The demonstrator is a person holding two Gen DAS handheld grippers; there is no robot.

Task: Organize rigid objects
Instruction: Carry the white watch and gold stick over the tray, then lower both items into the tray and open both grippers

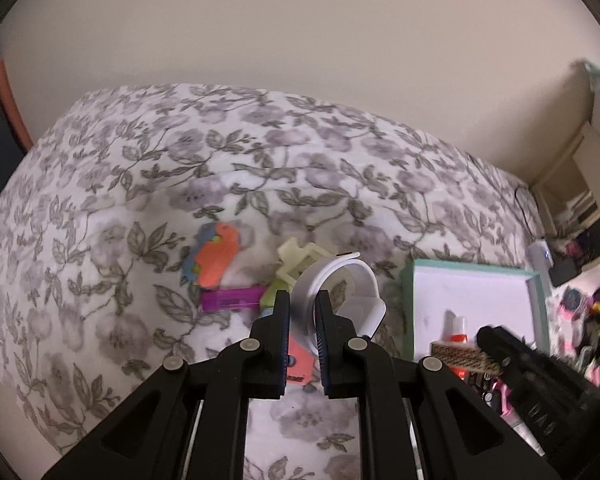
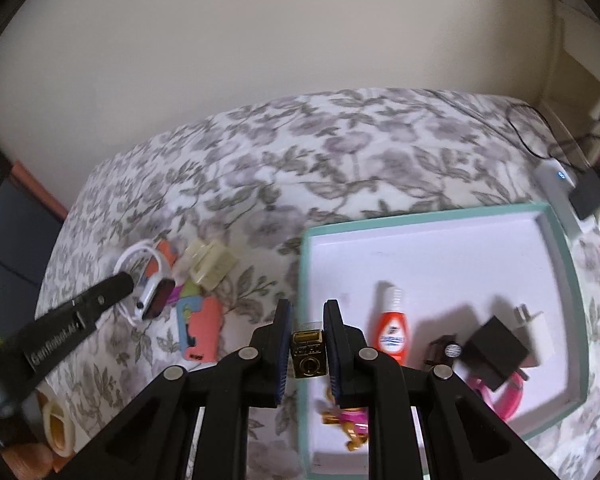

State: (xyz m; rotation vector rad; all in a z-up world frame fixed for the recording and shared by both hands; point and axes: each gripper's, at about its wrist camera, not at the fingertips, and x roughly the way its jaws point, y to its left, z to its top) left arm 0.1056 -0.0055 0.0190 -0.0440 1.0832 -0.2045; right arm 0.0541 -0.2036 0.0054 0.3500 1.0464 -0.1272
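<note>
White smartwatch (image 1: pixel 340 292), centre frame, is being gripped by its band in the left gripper (image 1: pixel 303 312). Gold perfume bottle (image 2: pixel 309 354) is being pinched by the right gripper (image 2: pixel 307 340), lower centre, at the teal tray's (image 2: pixel 420 216) left edge on the floral bed (image 2: pixel 260 168).

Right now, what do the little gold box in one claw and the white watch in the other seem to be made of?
Little gold box: probably shiny metal or plated plastic, since it glints. White watch: its smooth, matte, curling band looks like silicone; the dark glossy face suggests glass.
</note>
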